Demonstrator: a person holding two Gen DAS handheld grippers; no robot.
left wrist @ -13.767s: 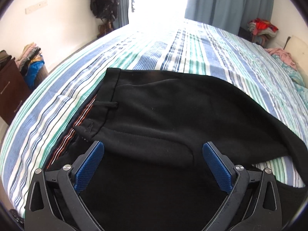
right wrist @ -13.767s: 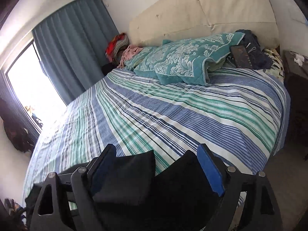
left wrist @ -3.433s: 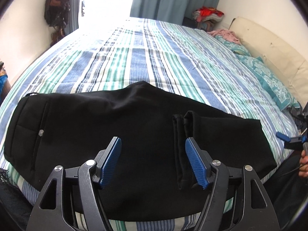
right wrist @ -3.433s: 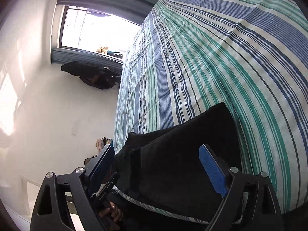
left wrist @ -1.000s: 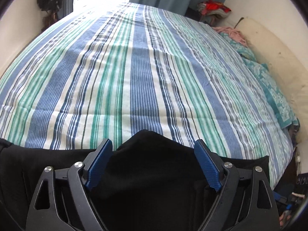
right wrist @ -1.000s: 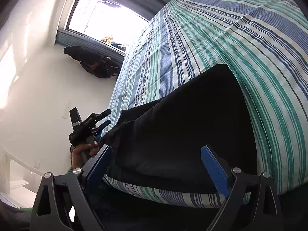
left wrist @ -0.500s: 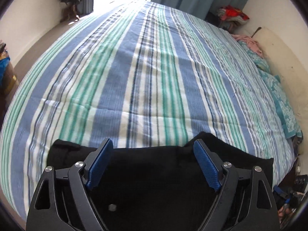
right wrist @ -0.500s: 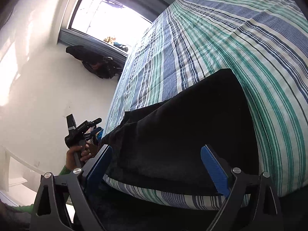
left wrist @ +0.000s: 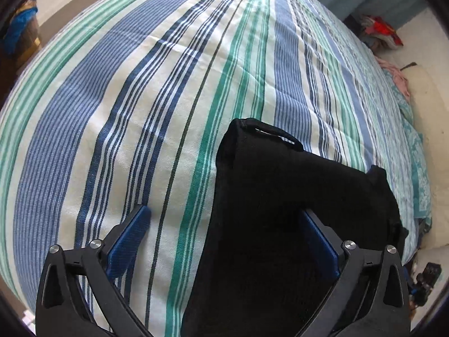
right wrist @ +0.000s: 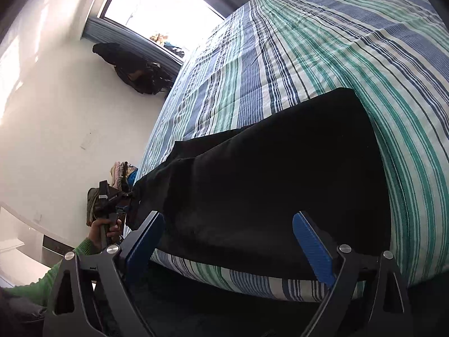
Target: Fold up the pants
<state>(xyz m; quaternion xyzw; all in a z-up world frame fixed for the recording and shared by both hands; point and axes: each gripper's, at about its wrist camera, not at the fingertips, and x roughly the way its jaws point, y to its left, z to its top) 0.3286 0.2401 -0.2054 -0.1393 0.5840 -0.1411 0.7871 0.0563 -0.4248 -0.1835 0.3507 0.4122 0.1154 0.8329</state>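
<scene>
Left wrist view. The black pants (left wrist: 280,210) lie on the striped bedsheet (left wrist: 140,98), at the near edge of the bed. A belt loop or tab shows at the corner of the garment farthest from the camera. The left gripper (left wrist: 224,241) has its jaws spread wide; the left finger rests over bare sheet, the right finger is partly covered by black cloth. Nothing is clamped. The garment appears soft and limp, of middling weight, matte and not slippery; it would likely sag and lose its fold if lifted by a single layer. In the inspector's judgement, hold is best taken at a thick stitched edge, such as the corner by the loop, pinching all layers together.

Right wrist view. The pants (right wrist: 280,182) appear as a flat, dark, roughly rectangular stack along the near edge of the bed, with at least two layers visible at the end towards the window. The right gripper (right wrist: 227,236) hovers before that edge with jaws apart, holding nothing. The left gripper (right wrist: 112,199), in the person's hand, sits at the window end of the garment; its jaw state cannot be told here.
</scene>
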